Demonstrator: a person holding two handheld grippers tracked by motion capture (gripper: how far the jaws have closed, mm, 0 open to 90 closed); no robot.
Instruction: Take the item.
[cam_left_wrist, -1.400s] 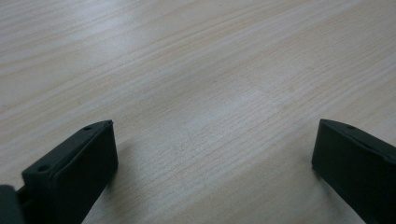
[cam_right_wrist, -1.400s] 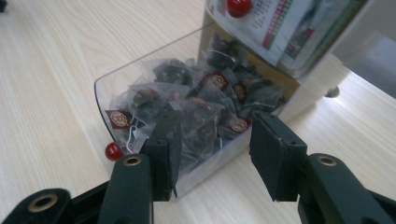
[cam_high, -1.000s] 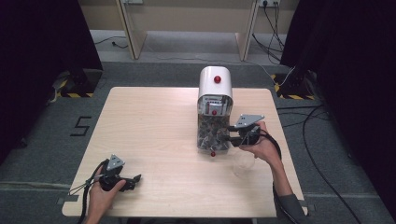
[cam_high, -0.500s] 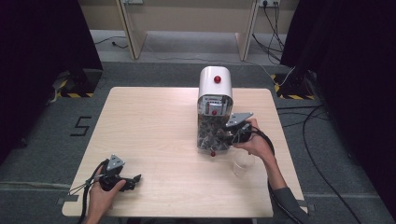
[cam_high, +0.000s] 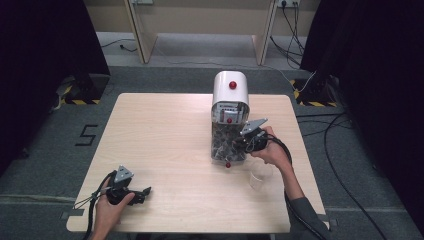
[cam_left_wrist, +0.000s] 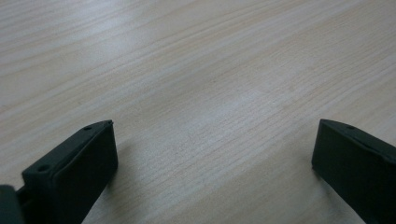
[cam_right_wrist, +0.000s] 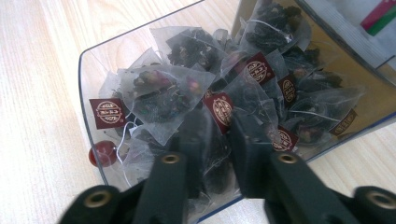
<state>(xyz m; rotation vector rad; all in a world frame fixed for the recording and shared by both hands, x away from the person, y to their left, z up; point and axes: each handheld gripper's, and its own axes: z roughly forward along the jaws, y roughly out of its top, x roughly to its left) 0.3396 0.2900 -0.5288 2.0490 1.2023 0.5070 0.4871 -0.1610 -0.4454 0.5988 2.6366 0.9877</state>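
Grippers sit at opposite ends of the high view. Lower left, the left gripper (cam_high: 146, 191) rests in a hand near the front edge of the wooden table (cam_high: 165, 145); its own view shows both jaws spread wide over bare wood with nothing between them. At centre stands a white dispenser (cam_high: 230, 90) with a red knob, and below it a clear drawer (cam_right_wrist: 88, 74) pulled out and heaped with pyramid tea bags (cam_right_wrist: 161, 95) bearing dark red tags. Centre right, the right gripper (cam_right_wrist: 219, 140) reaches into that drawer; its jaws have just been closing and now stand nearly together, pinching tea-bag mesh in the pile. A clear cup (cam_high: 260, 177) stands on the table just below that hand.
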